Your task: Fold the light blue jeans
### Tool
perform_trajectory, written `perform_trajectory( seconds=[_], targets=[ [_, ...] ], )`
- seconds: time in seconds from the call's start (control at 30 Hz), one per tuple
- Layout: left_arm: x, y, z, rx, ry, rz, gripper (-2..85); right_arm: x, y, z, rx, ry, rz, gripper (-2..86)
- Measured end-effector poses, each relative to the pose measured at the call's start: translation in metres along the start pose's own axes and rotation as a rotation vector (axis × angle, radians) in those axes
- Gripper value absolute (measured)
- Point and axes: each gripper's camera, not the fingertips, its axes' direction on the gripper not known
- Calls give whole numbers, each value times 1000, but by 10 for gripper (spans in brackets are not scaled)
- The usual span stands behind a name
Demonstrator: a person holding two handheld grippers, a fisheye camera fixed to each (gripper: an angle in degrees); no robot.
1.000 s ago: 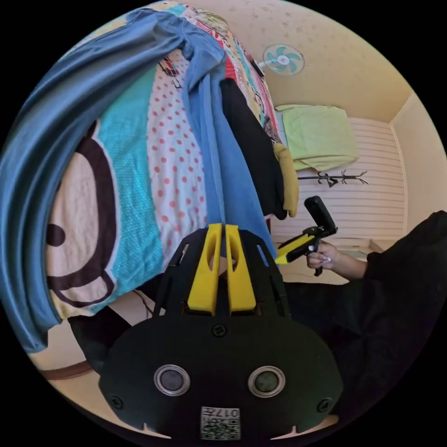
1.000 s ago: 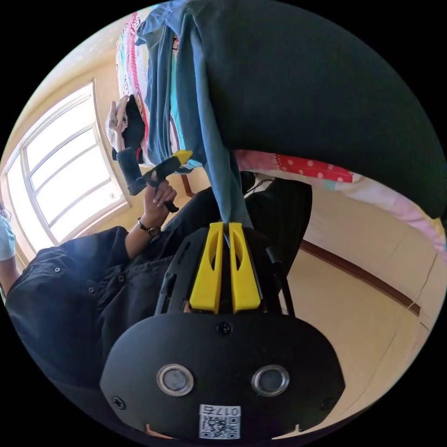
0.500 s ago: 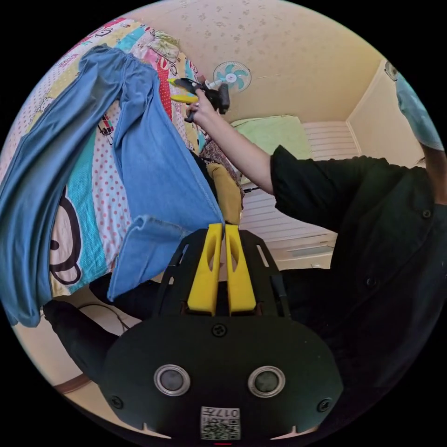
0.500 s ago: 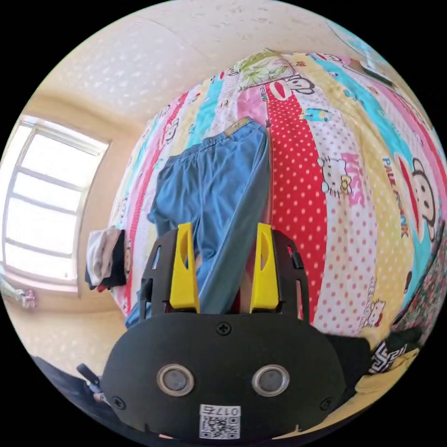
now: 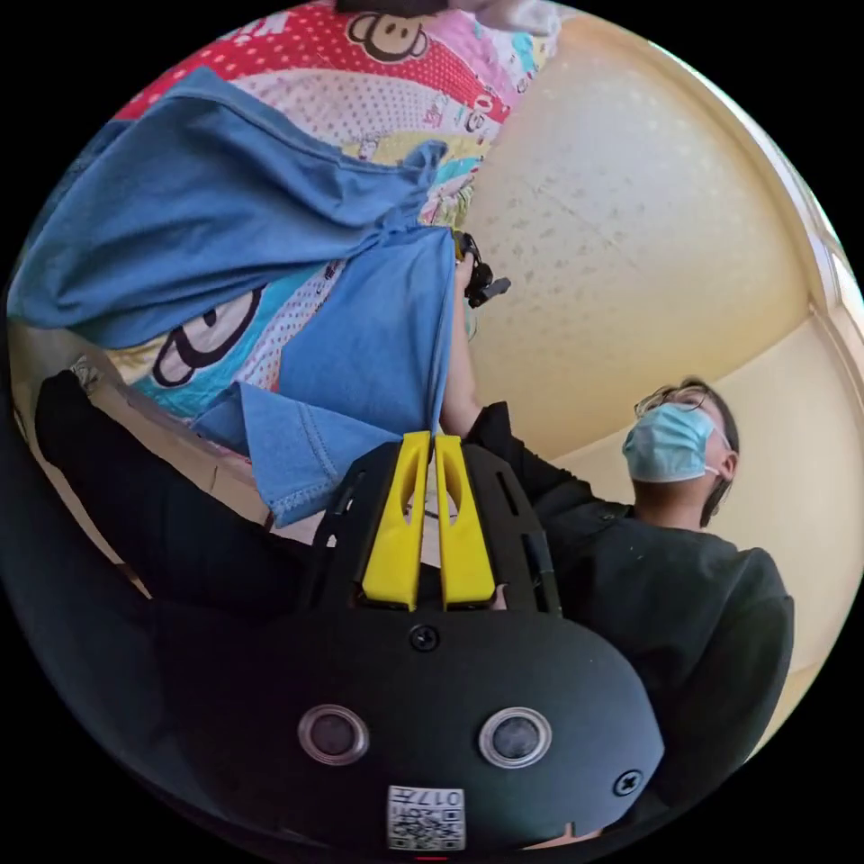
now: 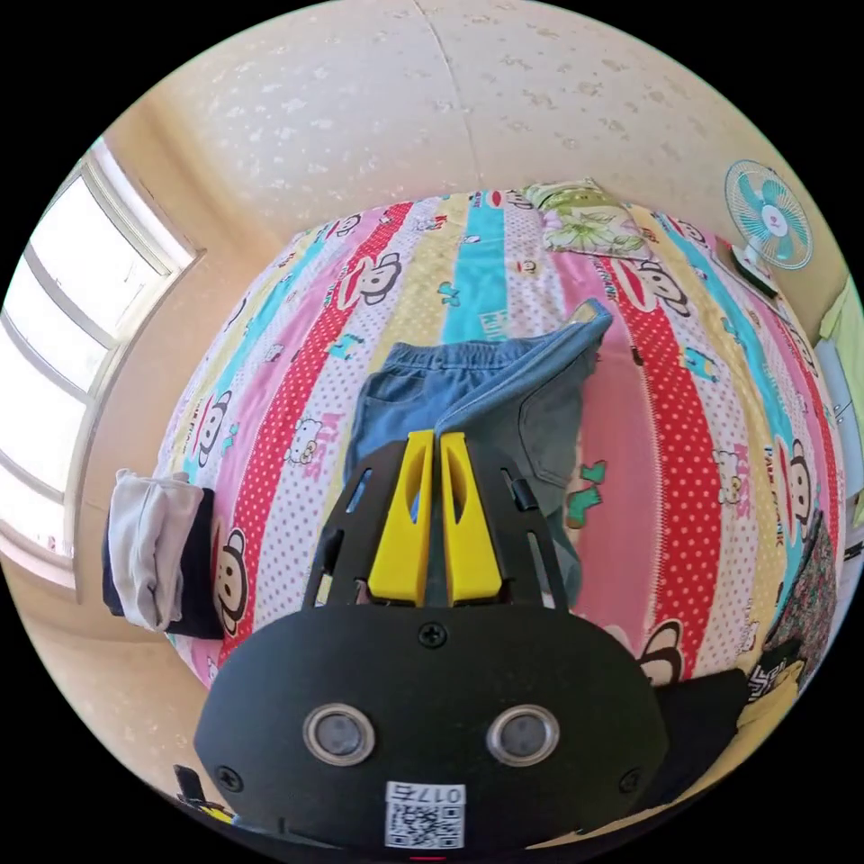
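Jeans on the bed, both grippers gripping denim.

The jeans (image 6: 468, 396) lie on the bed's patterned cover (image 6: 684, 468), waistband toward the pillow (image 6: 585, 220), one side of the seat lifted into a fold. The right gripper (image 6: 434, 443) has its yellow jaws nearly together, nipping that raised fold. In the left gripper view, the left gripper (image 5: 432, 443) has its jaws narrow on the edge of a jeans (image 5: 378, 333) leg, the hem hanging just beside the jaws; the other leg drapes across the cover (image 5: 360, 99). The right gripper (image 5: 477, 279) and the hand holding it show beyond the denim. Beside the jeans stands a person in a dark top (image 5: 666, 585). A stack of folded clothes (image 6: 157, 549) sits at the bed's window-side edge; a fan (image 6: 769, 216) stands near the pillow end.
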Motion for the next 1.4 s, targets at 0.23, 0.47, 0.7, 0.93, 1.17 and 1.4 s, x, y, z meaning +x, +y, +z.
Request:
perform_trajectory(
  seconds=[0.23,0.47,0.7,0.93,1.17,1.4],
  targets=[
    [20,-60,-107,150,-258,-139,-5,-49,29,90,-137,-128,-3,90],
    [90,-137,-118,-3,-555,122,95,36,253,8,-239,-99,191,121],
    [33,-178,28,-596,-829,298,139,39,447,0,-280,-445,460,141],
    [-32,-72,55,-790,-783,107,39,16,459,-3,-611,-699,199,39],
    [-124,13,49,-974,-903,-320,49,30,527,10,-1286,-541,-141,50],
    [-80,-31,97,-659,-1173,39,146,104,360,-21,-776,-551,-59,109]
  ],
)
